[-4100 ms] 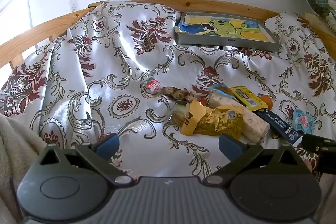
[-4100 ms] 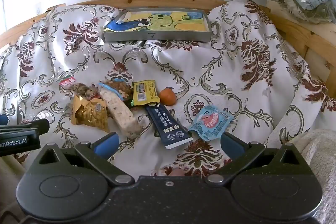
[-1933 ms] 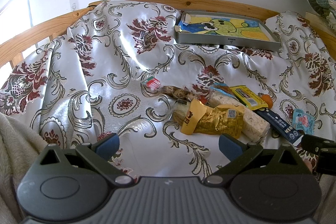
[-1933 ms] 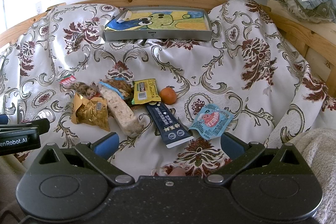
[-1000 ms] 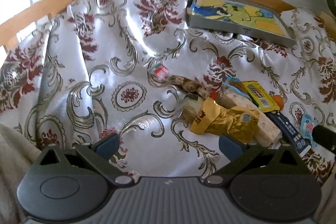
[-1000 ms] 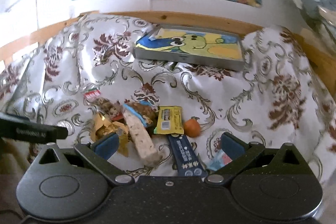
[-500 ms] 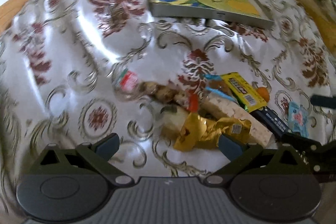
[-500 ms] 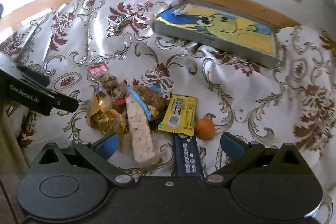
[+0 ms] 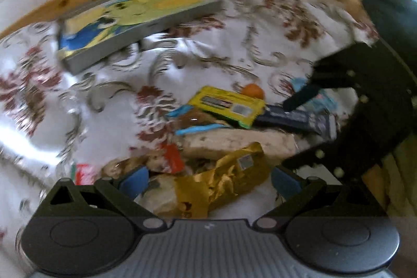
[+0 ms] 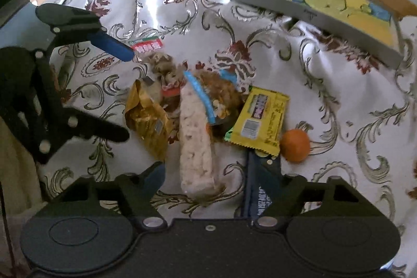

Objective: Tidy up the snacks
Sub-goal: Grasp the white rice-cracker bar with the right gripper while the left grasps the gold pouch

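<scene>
Snacks sat heaped at centre frame on the floral cloth [image 10: 338,100]: gold packet [image 10: 148,119], pale bar [image 10: 195,137], yellow wrapper [image 10: 260,119]. I had my left gripper [image 9: 208,180] and right gripper [image 10: 221,173] both spread wide over them.

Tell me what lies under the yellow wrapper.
The yellow wrapper overlaps the top end of the dark blue bar and an edge of the brown snack bag. Anything else beneath is hidden.
</scene>
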`<state>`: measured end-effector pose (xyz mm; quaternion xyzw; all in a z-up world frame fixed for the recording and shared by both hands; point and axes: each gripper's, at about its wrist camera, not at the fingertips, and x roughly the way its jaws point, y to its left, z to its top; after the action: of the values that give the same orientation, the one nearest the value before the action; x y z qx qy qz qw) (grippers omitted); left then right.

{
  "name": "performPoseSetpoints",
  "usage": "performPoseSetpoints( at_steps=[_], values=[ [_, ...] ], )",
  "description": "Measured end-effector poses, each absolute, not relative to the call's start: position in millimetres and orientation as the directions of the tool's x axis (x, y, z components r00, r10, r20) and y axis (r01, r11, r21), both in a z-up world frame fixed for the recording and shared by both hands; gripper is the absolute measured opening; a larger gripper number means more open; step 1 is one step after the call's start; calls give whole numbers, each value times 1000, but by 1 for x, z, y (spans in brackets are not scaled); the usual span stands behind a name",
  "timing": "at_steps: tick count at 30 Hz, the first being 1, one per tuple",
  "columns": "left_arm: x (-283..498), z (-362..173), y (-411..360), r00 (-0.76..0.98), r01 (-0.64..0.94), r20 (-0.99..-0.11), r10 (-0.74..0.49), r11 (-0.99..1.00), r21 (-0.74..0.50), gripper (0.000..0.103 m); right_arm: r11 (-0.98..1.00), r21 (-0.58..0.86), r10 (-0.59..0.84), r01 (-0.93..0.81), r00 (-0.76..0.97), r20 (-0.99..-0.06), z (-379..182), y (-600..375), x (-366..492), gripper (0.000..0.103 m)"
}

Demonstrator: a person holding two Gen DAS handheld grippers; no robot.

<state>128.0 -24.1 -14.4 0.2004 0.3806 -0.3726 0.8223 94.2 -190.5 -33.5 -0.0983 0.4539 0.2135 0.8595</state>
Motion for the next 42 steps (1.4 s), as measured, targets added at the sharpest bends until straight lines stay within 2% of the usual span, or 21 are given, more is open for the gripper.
performPoseSetpoints(
  at_steps=[6, 15, 18, 22, 24, 26, 31, 34, 39, 42],
  values=[
    [136, -27, -26, 362, 818, -793, -490, 575, 18, 103, 898, 76, 299, -433, 475, -828, -43, -194, 105, 63],
    [140, -44, -34, 319, 877, -820, -475, 476, 65, 100, 898, 103, 310, -428, 448, -839, -54, -192, 114, 56],
    [139, -47, -34, 290, 889, -829, -477, 454, 50, 93, 895, 115, 321, -430, 446, -835, -54, -192, 114, 47],
    [137, -44, -33, 290, 895, -830, -476, 442, 59, 76, 893, 125, 332, -433, 443, -833, -53, -192, 114, 38],
    [138, -41, -31, 293, 888, -825, -483, 457, 47, 68, 891, 124, 333, -437, 443, -833, -53, -191, 113, 37],
    [141, -38, -28, 292, 882, -823, -487, 471, 35, 55, 891, 120, 331, -438, 445, -832, -52, -190, 112, 36],
    [132, -36, -28, 266, 902, -838, -476, 430, 42, 43, 895, 111, 323, -431, 457, -829, -51, -191, 111, 36],
    [119, -36, -31, 235, 921, -861, -451, 386, 49, 42, 898, 106, 318, -426, 463, -827, -50, -192, 111, 36],
    [106, -49, -39, 282, 922, -877, -389, 363, 136, 42, 900, 93, 309, -426, 471, -827, -49, -190, 110, 36],
    [108, -52, -42, 293, 914, -876, -383, 380, 140, 42, 901, 92, 307, -424, 472, -827, -49, -190, 110, 37]
  ],
)
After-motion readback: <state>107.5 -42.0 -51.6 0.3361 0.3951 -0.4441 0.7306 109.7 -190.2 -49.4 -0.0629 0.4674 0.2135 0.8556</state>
